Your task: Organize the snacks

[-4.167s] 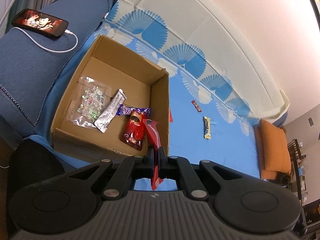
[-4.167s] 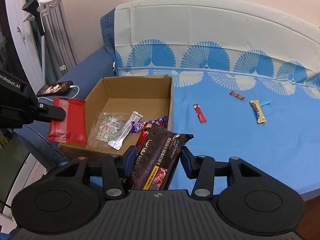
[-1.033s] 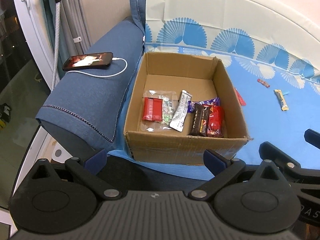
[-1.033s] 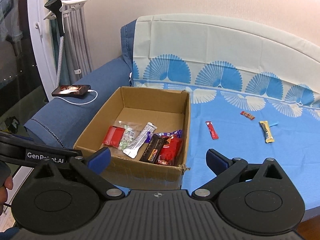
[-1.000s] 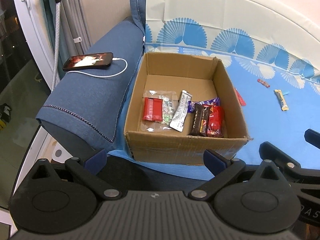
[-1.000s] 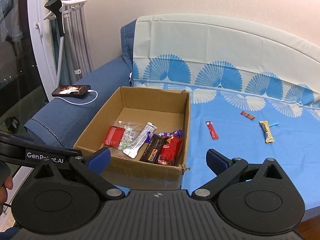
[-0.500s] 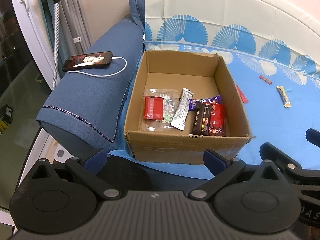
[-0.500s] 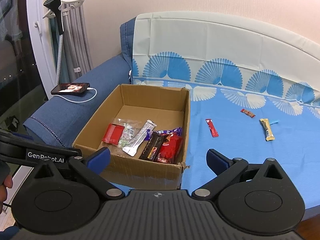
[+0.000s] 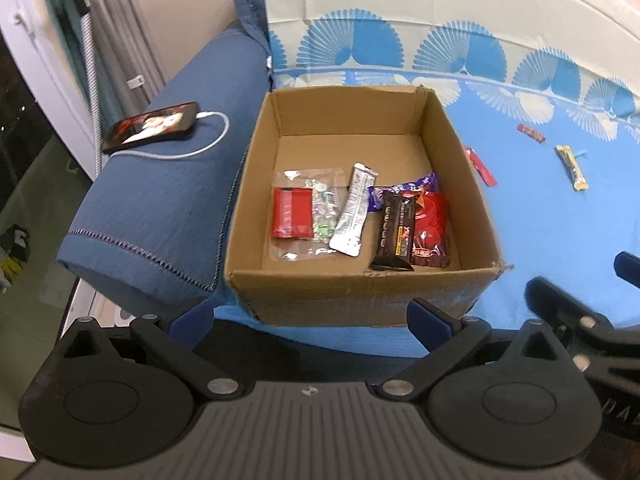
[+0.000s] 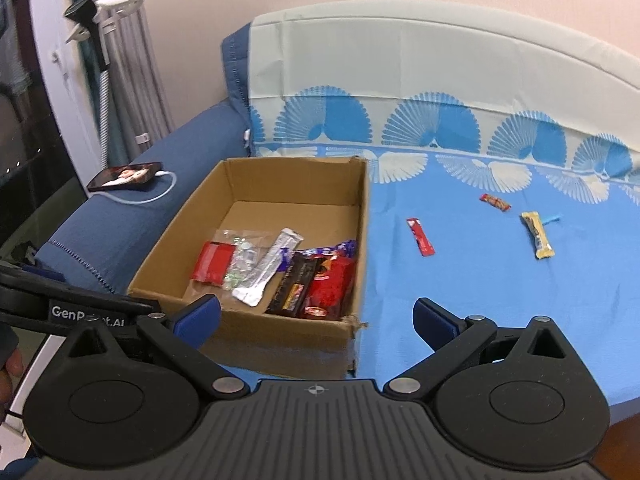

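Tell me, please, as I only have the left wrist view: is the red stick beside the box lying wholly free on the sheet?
Observer: Yes. The right wrist view shows the whole red stick lying flat on the blue sheet, apart from the box.
Operator: Thank you. Is the right hand-held gripper empty?
Observer: It is. The right hand-held gripper is open, with nothing held between its blue pads.
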`<state>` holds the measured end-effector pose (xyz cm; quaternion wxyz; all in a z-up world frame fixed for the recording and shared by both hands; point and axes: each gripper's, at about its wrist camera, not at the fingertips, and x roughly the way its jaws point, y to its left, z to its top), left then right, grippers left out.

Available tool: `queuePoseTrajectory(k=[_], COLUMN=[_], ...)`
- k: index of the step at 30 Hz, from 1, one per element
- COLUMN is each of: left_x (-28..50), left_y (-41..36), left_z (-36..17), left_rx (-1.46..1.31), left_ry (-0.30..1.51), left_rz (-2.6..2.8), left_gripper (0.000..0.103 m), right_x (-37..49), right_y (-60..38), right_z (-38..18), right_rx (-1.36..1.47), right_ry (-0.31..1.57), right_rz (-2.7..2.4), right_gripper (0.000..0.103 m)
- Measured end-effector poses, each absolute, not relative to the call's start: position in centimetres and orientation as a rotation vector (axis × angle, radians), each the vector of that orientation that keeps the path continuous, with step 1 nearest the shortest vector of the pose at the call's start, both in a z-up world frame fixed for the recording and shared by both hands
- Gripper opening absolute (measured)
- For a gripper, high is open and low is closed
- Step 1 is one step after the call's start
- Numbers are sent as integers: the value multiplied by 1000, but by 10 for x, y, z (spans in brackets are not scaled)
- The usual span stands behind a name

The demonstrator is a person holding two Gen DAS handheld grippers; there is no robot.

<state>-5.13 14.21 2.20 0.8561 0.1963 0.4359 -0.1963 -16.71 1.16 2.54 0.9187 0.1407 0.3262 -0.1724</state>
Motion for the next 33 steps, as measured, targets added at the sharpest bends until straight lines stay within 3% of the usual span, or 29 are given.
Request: queuePoseTrajectory(k=[11, 19, 33], left_x=[-29, 13, 77], left_y=[43, -99, -394], left_z=[19, 7, -145], left_rx=[544, 669, 1116], left_ry=[902, 859, 565], left_rz=[-491, -742, -1055], left_gripper=[103, 103, 103], right_x=[-191, -199, -121], right_y=[-114, -237, -399], right_z=[-8, -57, -168], right_rx=[401, 481, 434], right_ry=[658, 676, 769], right_rz=[-645, -839, -848], right_gripper=[102, 102, 102])
